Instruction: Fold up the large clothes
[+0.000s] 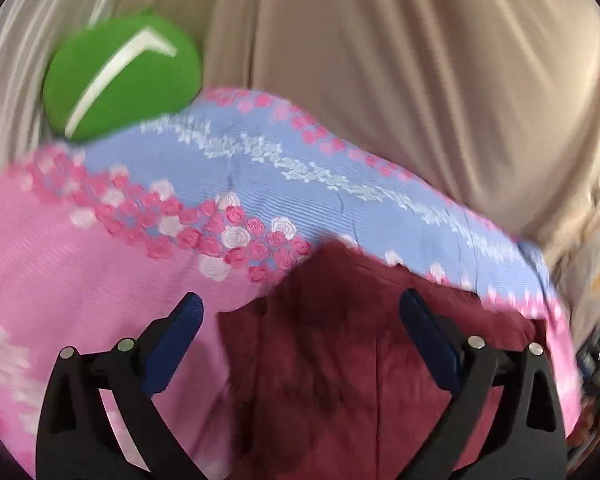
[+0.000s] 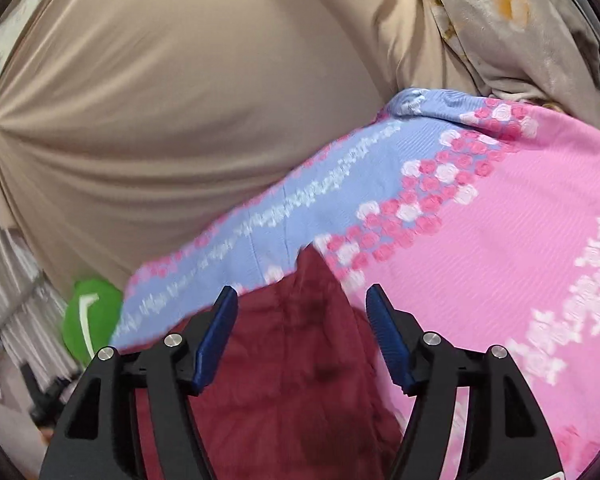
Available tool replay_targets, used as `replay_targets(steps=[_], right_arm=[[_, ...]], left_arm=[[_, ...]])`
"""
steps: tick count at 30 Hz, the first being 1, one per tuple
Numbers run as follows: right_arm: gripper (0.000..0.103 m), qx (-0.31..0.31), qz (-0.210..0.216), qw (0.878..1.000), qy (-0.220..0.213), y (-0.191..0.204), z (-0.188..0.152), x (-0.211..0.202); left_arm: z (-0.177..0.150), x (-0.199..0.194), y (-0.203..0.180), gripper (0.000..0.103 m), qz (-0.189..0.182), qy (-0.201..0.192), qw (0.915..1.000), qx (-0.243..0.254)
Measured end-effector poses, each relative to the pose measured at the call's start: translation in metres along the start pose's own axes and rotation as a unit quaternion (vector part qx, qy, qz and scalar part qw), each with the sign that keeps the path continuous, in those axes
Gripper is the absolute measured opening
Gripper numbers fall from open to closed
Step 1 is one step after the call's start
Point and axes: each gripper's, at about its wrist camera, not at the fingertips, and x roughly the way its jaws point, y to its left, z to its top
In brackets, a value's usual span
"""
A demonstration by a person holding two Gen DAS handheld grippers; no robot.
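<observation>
Open left tool (image 1: 300, 320) above dark red garment (image 1: 332, 380) on floral blanket (image 1: 100, 272).

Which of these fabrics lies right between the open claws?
The dark red cloth, plain and fuzzy-looking. The pink-and-blue flowered cloth lies beyond it, and the beige sheet farther back.

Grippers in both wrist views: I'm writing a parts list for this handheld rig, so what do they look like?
The left gripper and right gripper look alike: black, angular linkage arms with triangular cut-outs, round silver pivot pins at the joints, and flat dark blue ribbed finger pads at the tips. No cables, markings, sleeves or hands show in either view.
</observation>
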Motion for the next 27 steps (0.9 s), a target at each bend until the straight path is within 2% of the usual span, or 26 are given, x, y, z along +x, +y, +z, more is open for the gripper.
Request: replay_targets(steps=[2,3,6,8,9,10,11,12,13,14,16,18,21,23,27], right_arm=[[0.068,-0.008,-0.013,1.000,0.027,-0.003,-0.018,-0.009],[0.068,-0.009,-0.020,0.999,0.050,-0.006,-0.033,-0.010],[0.069,-0.019,-0.041,0.994,0.095,-0.006,-0.062,-0.009],[0.069,-0.044,-0.054,0.991,0.114,0.000,-0.076,-0.005],[0.068,-0.063,-0.062,0.989,0.122,0.007,-0.081,-0.002],[0.063,-0.077,-0.066,0.987,0.127,0.011,-0.084,0.000],[0.055,-0.094,-0.074,0.984,0.131,0.017,-0.087,0.003],[0.049,-0.103,-0.080,0.983,0.130,0.019,-0.088,0.005],[0.030,-0.111,-0.085,0.982,0.129,0.021,-0.088,0.005],[0.011,-0.113,-0.088,0.982,0.127,0.022,-0.086,0.003],[0.005,-0.084,-0.056,0.988,0.118,0.021,-0.078,-0.009],[0.004,-0.061,-0.014,0.993,0.098,0.023,-0.070,-0.028],[0.003,-0.051,0.015,0.995,0.089,0.024,-0.066,-0.059],[0.003,-0.048,0.008,0.994,0.103,0.022,-0.071,-0.064],[0.003,-0.041,-0.050,0.982,0.180,-0.004,-0.101,-0.034]], left_arm=[[-0.015,-0.005,0.001,0.097,-0.008,0.040,0.9991,0.015],[-0.029,-0.002,0.003,0.097,-0.013,0.072,0.9972,0.017],[-0.066,0.015,0.011,0.095,-0.004,0.151,0.9885,0.004],[-0.083,0.020,0.019,0.085,-0.015,0.182,0.9830,-0.024],[-0.090,0.022,0.024,0.076,-0.034,0.201,0.9778,-0.048],[-0.092,0.025,0.025,0.073,-0.040,0.207,0.9757,-0.060],[-0.094,0.024,0.027,0.063,-0.041,0.209,0.9747,-0.068],[-0.093,0.021,0.027,0.047,-0.039,0.208,0.9752,-0.065],[-0.092,0.018,0.026,0.030,-0.038,0.209,0.9754,-0.060],[-0.089,0.012,0.025,0.024,-0.039,0.206,0.9761,-0.058],[-0.084,-0.001,0.024,0.009,-0.045,0.196,0.9781,-0.055],[-0.078,-0.023,0.022,0.006,-0.051,0.182,0.9809,-0.047],[-0.074,-0.046,0.022,0.003,-0.057,0.178,0.9816,-0.041],[-0.082,-0.049,0.025,0.003,-0.042,0.190,0.9804,-0.034],[-0.113,-0.025,0.043,0.003,-0.001,0.241,0.9692,-0.051]])
